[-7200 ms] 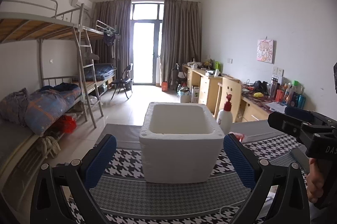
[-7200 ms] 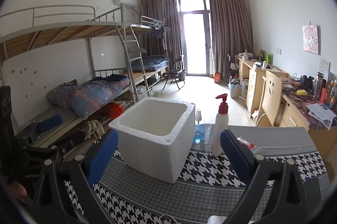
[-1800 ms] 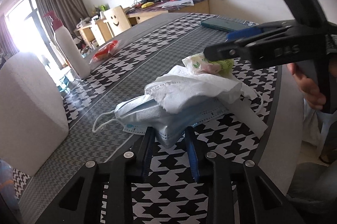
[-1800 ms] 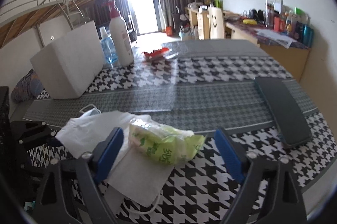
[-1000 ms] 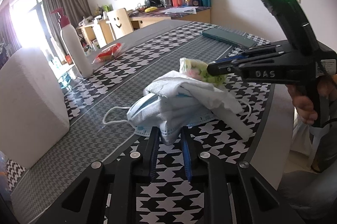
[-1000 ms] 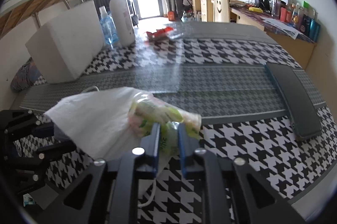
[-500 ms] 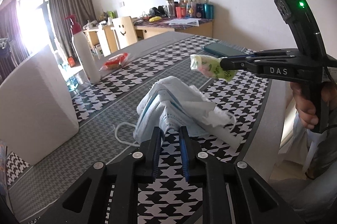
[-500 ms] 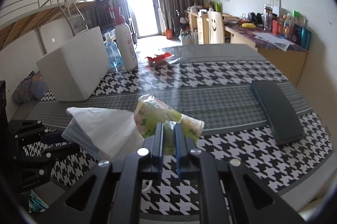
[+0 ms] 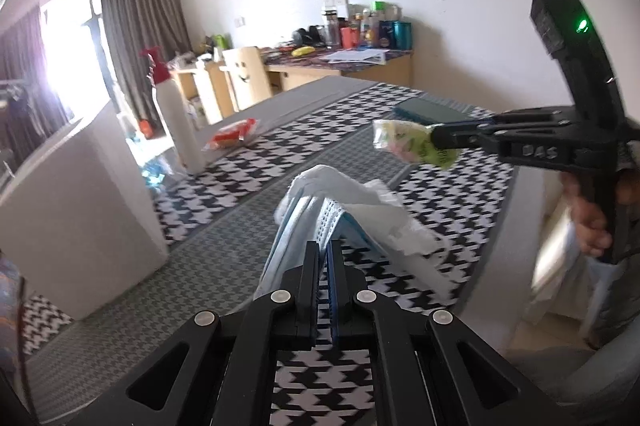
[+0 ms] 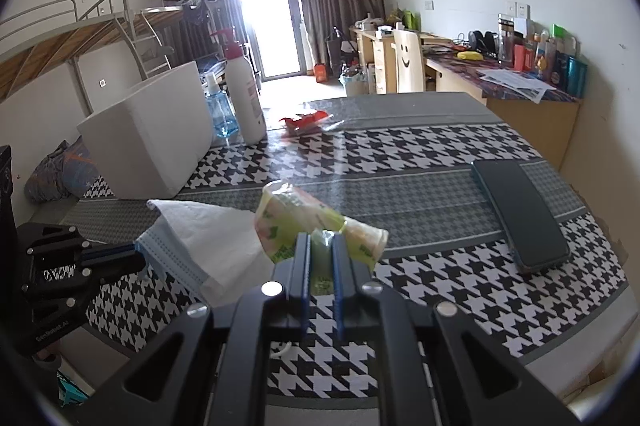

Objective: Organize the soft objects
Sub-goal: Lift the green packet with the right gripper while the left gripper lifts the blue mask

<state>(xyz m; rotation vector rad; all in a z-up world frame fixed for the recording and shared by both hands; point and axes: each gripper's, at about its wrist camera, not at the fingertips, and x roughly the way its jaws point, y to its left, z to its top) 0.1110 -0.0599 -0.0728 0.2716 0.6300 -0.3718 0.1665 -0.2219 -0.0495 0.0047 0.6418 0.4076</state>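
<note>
Left tongs (image 9: 323,250) pressed together, pinching the near edge of a stack of blue face masks (image 9: 308,214) with a white tissue (image 9: 384,214) draped over them; the jaws have just been closing on that stack; the bundle hangs clear of the counter (image 9: 224,234), sagging toward 4 o'clock in the left view.

Right tongs (image 10: 318,254) nearly shut, pinching a green tissue packet (image 10: 296,222) at its crumpled middle; the packet sticks out both sides of the jaws, lifted off the counter.

White foam box (image 10: 160,133) stands at 10 o'clock in the right view, well apart from both loads; pump bottle (image 10: 244,97) and blue sanitizer bottle (image 10: 220,113) just beside its far corner; dark flat case (image 10: 520,214) at 3 o'clock.

Judgement: carry phase, the box the likely target. Keep both pinches firm; the tissue rides loose on the masks and may slide off, so move level and slowly; approach the box over its near wall, clear of the bottles; lower well inside before spreading either tongs; one load at a time.
</note>
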